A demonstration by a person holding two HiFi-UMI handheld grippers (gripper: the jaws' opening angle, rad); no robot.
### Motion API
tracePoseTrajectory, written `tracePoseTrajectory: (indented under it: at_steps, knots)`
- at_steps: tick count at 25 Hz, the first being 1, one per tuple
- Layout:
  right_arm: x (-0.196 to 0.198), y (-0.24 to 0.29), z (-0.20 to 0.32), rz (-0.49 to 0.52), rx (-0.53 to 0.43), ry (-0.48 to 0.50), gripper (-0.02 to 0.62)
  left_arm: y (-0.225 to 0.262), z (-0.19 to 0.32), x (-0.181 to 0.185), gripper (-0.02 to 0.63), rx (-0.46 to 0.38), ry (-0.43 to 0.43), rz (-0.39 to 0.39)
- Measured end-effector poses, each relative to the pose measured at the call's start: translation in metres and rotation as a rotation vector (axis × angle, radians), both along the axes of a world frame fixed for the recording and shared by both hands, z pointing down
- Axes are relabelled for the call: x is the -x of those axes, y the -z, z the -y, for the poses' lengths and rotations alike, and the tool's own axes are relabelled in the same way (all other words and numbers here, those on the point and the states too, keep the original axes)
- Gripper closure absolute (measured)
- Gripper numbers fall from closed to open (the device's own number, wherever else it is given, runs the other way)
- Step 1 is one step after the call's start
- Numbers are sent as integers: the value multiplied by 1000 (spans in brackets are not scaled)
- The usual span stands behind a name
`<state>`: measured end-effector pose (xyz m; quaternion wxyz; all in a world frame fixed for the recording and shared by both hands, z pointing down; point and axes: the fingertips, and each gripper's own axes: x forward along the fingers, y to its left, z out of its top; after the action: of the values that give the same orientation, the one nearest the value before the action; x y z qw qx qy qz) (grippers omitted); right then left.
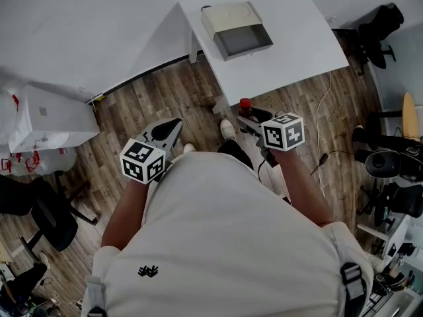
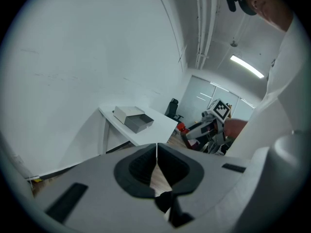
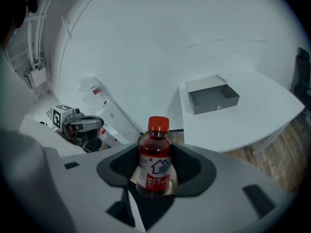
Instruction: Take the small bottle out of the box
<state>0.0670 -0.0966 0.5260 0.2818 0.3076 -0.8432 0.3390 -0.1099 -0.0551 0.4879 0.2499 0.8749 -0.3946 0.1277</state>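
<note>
A small bottle point(image 3: 154, 164) with a red cap and red liquid stands upright between the jaws of my right gripper point(image 3: 155, 174), which is shut on its labelled body. In the head view the bottle's cap point(image 1: 245, 103) shows just ahead of the right gripper point(image 1: 254, 119), near the front corner of the white table point(image 1: 297, 45). The box point(image 1: 228, 15), beige with an open grey inside, lies farther back on that table and appears empty. My left gripper point(image 1: 165, 132) hangs over the wooden floor with its jaws point(image 2: 156, 152) shut on nothing.
A white carton point(image 1: 46, 117) and bags stand on the floor at the left. Black office chairs point(image 1: 39, 220) are at the lower left and behind the table point(image 1: 380, 28). Cables point(image 1: 324, 144) and equipment crowd the right side.
</note>
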Motion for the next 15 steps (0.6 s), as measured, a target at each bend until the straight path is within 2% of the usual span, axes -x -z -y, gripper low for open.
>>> tracePoseTrajectory:
  at_steps: [15]
  knots:
    - [-9, -3, 11, -2, 0, 6, 379, 0, 12, -9, 594, 4, -2, 8]
